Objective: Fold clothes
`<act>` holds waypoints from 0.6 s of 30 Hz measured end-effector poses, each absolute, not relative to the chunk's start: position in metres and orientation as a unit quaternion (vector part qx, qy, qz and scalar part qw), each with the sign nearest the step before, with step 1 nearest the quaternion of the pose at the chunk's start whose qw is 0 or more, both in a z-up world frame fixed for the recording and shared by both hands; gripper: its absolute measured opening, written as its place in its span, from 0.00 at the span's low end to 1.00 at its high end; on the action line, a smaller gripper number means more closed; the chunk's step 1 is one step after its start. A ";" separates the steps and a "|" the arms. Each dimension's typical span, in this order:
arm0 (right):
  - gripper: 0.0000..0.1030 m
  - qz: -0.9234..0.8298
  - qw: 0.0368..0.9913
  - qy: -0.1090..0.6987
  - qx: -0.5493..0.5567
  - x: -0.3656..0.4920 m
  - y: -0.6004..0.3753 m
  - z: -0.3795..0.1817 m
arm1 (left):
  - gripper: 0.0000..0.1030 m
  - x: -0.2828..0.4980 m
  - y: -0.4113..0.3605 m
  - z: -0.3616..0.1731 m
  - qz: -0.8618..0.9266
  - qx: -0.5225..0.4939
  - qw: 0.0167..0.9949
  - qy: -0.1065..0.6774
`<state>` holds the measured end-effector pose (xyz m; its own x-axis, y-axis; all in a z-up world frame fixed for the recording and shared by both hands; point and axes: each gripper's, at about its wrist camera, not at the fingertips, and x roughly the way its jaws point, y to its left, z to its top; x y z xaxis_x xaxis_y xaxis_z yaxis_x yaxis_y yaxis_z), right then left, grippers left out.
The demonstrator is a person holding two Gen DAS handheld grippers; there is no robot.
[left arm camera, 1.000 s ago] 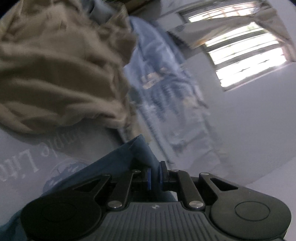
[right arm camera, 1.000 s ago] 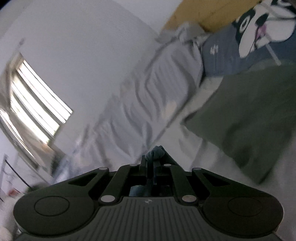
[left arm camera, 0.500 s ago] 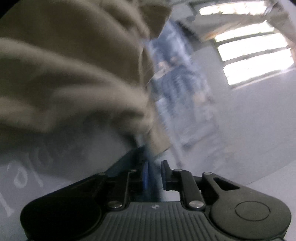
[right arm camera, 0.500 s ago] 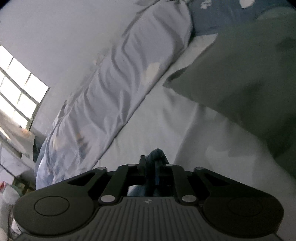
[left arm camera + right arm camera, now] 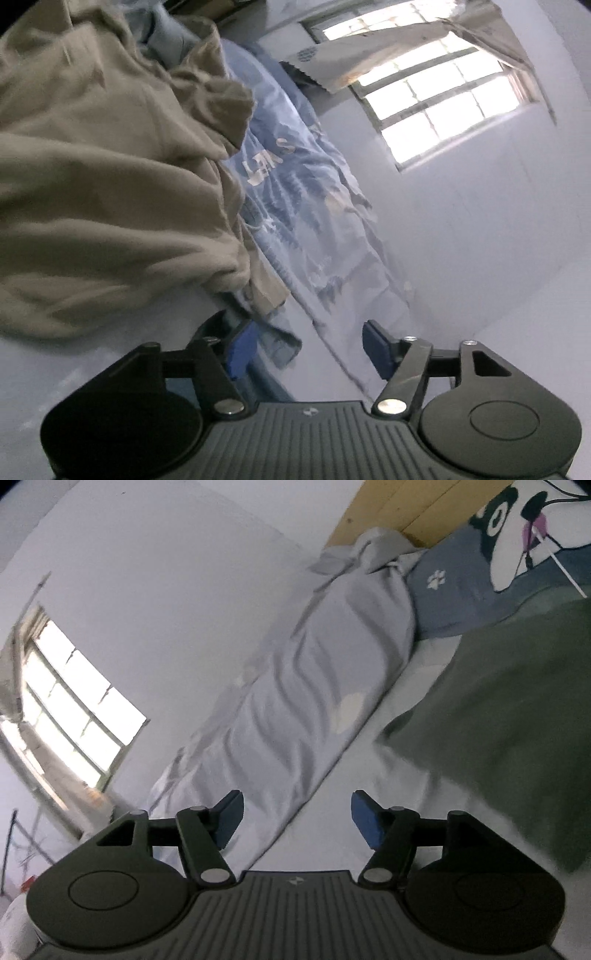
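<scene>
left gripper (image 5: 306, 349) was seen opened, blue fabric garment edge (image 5: 280, 343) released onto bed | right gripper (image 5: 297, 821) likewise opened, emptied | crumpled beige cotton garment (image 5: 110, 184) lay near | fold step judged finished; next piece awaited

Left black two-finger gripper with blue pads (image 5: 308, 347): spread wide, nothing between the fingers (left pad (image 5: 242, 349) perhaps brushing cloth, hard to tell). Right black two-finger gripper with blue pads (image 5: 297, 821): likewise spread wide, holding nothing, fingers level and pointing forward over the bed.
</scene>
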<state>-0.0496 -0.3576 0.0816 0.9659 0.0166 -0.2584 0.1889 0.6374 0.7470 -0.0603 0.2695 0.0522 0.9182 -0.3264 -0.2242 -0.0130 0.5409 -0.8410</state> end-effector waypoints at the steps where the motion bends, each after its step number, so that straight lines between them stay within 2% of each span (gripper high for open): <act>1: 0.67 -0.045 0.899 0.117 0.419 -0.055 -0.354 0.086 | 0.64 -0.070 0.269 0.054 -0.091 -0.461 0.863 0.185; 5: 0.68 -0.024 0.911 0.111 0.397 -0.080 -0.334 0.099 | 0.64 -0.111 0.270 0.056 -0.086 -0.422 0.878 0.212; 10: 0.73 0.007 0.926 0.121 0.357 -0.115 -0.296 0.106 | 0.64 -0.150 0.282 0.050 -0.071 -0.419 0.874 0.236; 18: 0.74 0.034 0.938 0.148 0.311 -0.169 -0.239 0.103 | 0.64 -0.174 0.285 0.035 -0.050 -0.366 0.880 0.299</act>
